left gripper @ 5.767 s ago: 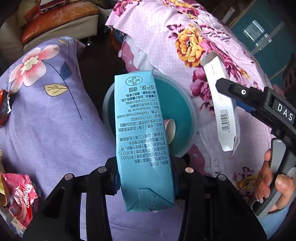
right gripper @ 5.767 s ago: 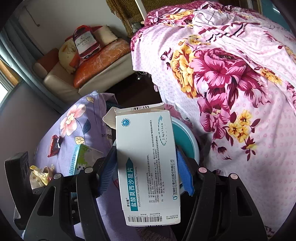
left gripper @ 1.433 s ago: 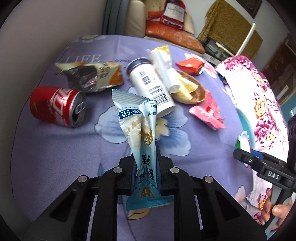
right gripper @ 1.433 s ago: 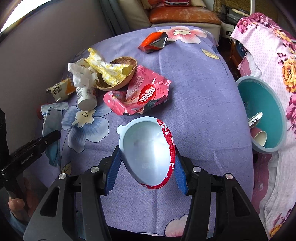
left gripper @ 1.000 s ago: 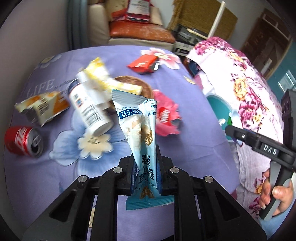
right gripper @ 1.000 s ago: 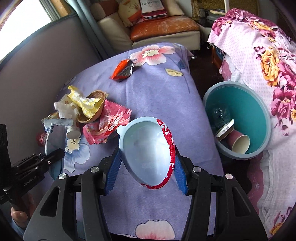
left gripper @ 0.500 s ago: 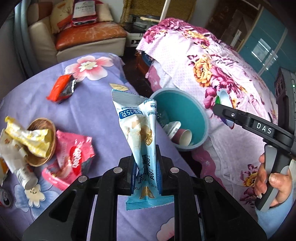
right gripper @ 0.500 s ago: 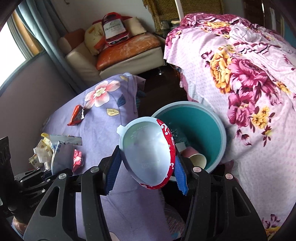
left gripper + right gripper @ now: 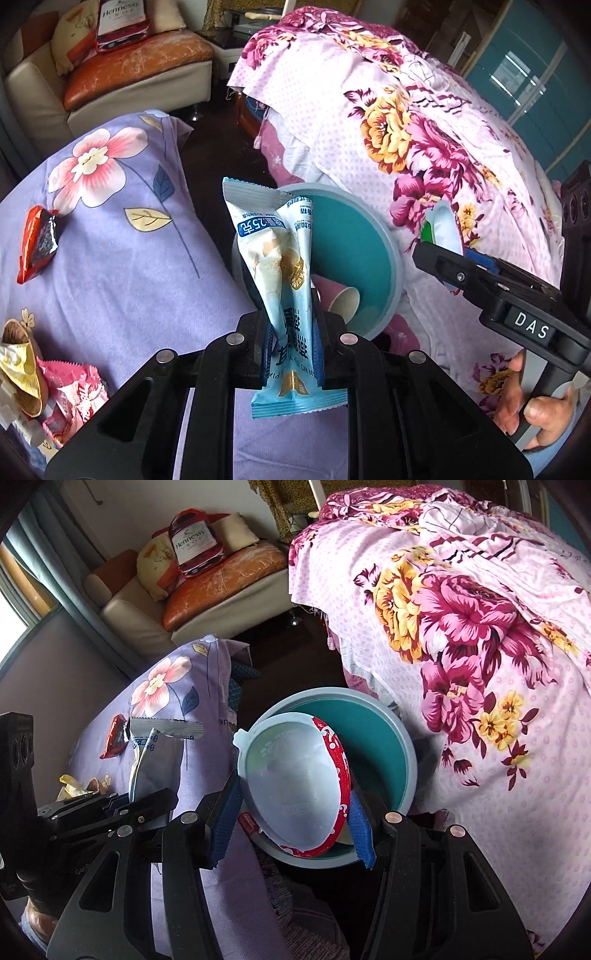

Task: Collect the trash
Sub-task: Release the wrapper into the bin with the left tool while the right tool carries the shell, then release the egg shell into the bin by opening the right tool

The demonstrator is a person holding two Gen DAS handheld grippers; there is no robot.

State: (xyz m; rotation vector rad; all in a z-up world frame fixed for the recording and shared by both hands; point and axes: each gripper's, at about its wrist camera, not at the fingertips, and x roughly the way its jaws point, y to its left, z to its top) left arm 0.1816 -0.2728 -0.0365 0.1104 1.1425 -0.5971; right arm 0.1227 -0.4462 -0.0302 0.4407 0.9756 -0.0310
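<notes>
My left gripper (image 9: 291,354) is shut on a light blue snack wrapper (image 9: 280,280) and holds it upright above the near rim of the teal bin (image 9: 354,240), which holds a paper cup (image 9: 343,301). My right gripper (image 9: 295,812) is shut on a pale blue plastic cup with a red label (image 9: 295,782), held directly over the teal bin (image 9: 384,746). The right gripper also shows at the right of the left wrist view (image 9: 443,254), and the left gripper with its wrapper (image 9: 147,760) shows at the left of the right wrist view.
The purple flowered table (image 9: 110,240) still carries a red wrapper (image 9: 35,243), a pink wrapper (image 9: 74,398) and a brown bowl with yellow wrapper (image 9: 18,365). A flowered pink bed (image 9: 480,627) lies right of the bin. A sofa (image 9: 122,74) stands behind.
Both grippers have swung from the table over to the bin, each still holding its item. The bin is now close below both.
</notes>
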